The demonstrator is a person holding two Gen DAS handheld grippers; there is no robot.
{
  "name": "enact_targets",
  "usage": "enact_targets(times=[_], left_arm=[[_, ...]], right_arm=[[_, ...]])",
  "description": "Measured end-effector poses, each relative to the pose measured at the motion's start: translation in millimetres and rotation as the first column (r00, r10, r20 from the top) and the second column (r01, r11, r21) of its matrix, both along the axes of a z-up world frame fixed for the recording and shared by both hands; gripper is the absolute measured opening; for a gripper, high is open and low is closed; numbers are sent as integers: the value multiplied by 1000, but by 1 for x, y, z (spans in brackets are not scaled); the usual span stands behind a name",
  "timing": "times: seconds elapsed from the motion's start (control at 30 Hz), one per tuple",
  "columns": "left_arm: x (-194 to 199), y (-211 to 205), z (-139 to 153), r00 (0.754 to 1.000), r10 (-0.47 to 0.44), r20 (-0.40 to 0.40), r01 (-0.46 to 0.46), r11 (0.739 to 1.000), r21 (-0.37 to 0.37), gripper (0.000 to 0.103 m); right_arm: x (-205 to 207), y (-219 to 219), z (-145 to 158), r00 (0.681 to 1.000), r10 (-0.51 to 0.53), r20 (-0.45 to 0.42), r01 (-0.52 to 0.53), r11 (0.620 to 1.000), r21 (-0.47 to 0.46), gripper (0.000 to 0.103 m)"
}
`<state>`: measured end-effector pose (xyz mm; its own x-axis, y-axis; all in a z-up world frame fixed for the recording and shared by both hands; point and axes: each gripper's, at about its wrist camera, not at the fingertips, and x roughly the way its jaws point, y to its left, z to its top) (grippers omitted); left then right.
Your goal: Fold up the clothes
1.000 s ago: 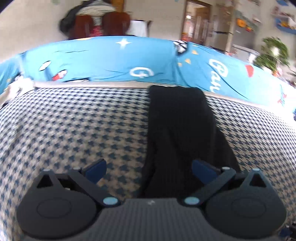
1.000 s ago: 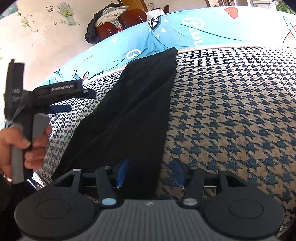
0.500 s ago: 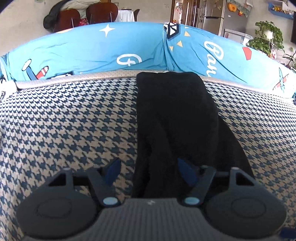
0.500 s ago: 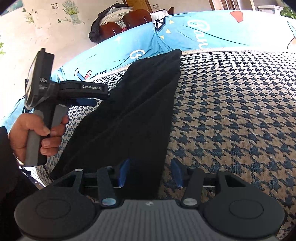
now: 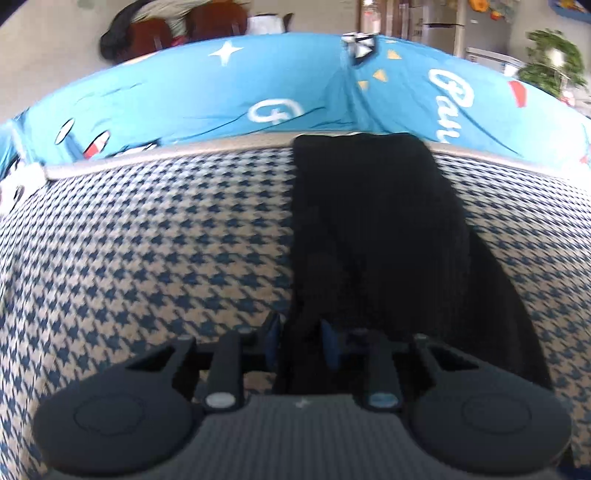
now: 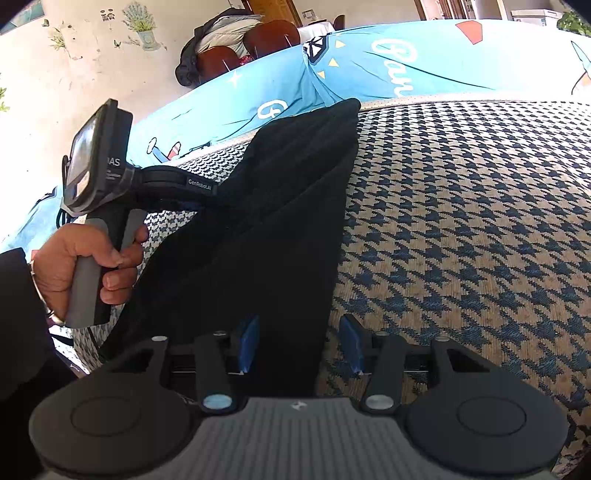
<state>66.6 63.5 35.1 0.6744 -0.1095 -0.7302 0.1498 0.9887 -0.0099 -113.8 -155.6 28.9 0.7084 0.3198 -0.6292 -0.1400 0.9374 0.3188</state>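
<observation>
Both grippers at the near edge of the dark garment

The black garment (image 5: 369,236) lies lengthwise on the houndstooth cushion (image 5: 147,258); left gripper (image 5: 300,341) fingers are closing on its edge, right gripper (image 6: 298,345) fingers closing astride it, not pinching.

Colours and patterns, both wrist views

Black garment (image 5: 373,229), plain, no print, lying on a houndstooth cover (image 5: 155,240) in navy blue and beige. At 12 o'clock beyond it, a bright turquoise sheet (image 5: 207,96) printed with white stars and script lettering, yellow triangles, red patches. Left claw (image 5: 301,343): black body, blue pads; right claw (image 6: 299,345): the same black with blue pads (image 6: 248,343). Left claw's handle (image 6: 86,280) at 9 o'clock in the right view is grey. Wall (image 6: 48,85) cream with small lavender-plant decals; chairs (image 6: 271,33) reddish brown.
</observation>
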Motion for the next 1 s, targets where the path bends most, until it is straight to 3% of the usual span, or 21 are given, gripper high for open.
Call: enact_targets(times=[0.17,0.33,0.4,0.57,0.87,1.0], left_arm=[[2,1,-3,1000,24,1,-24,1000,-3,27],[9,20,-3,996,75,-49,-81,988,-134,29],[9,22,-1,996,79,-53,-85,986,-144,32],[9,34,7,993,100,-64,-112,967,-229,37],[19,24,19,997,76,-29,-81,971,-225,62],[31,17,16,996,81,-33,-86,976,-202,65]], right_arm=[[-1,-1,2,1000,11,-5,-11,1000,9,46],[-1,4,1,999,35,-3,-35,999,-28,44],[-2,7,0,999,45,0,-45,997,-65,39],[-3,12,0,997,73,-4,-73,991,-114,39],[5,-2,8,997,54,-61,-54,999,2,39],[8,0,17,996,76,-40,-76,997,-1,39]])
